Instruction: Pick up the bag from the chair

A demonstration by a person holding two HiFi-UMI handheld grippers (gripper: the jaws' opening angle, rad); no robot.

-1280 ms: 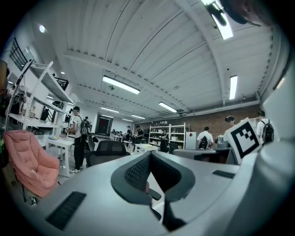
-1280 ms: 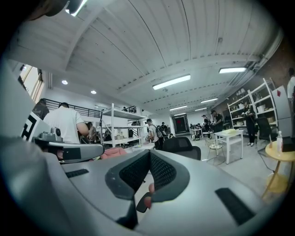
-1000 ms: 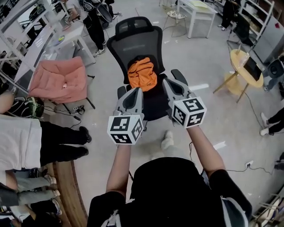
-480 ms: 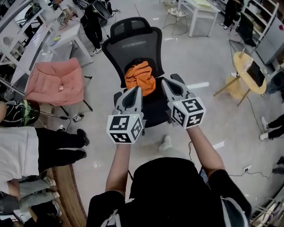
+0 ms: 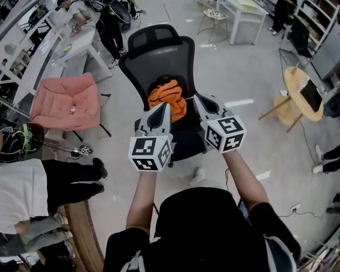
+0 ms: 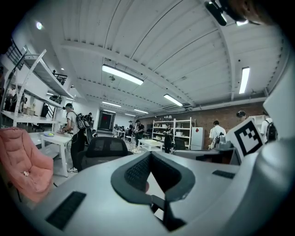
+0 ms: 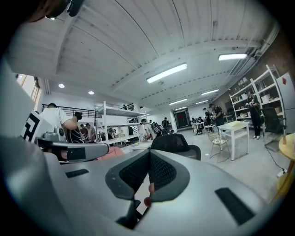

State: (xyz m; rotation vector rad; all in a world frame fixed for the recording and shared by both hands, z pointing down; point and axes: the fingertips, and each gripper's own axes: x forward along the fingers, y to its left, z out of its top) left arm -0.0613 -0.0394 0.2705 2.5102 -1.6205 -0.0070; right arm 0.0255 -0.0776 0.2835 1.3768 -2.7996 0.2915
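Note:
An orange bag [image 5: 169, 97] lies crumpled on the seat of a black mesh office chair [image 5: 159, 53]. Both grippers are held side by side just in front of the seat, pointing at the bag. My left gripper [image 5: 162, 108] is shut and empty, its tip close to the bag's lower left edge. My right gripper [image 5: 197, 99] is also shut and empty, just right of the bag. In the left gripper view the shut jaws [image 6: 150, 155] hide the bag and only the chair back [image 6: 106, 146] shows. The right gripper view shows the same: shut jaws [image 7: 149, 153] and the chair back [image 7: 177, 142].
A pink cushioned chair [image 5: 66, 101] stands left of the office chair. A person in a white shirt and black trousers [image 5: 37, 183] stands at the left edge. A round wooden table [image 5: 300, 87] is at the right, with white tables [image 5: 239, 10] and shelves beyond.
The chair and bag have drawn slightly nearer to the gripper tips in the head view. Both grippers stay shut and level, side by side.

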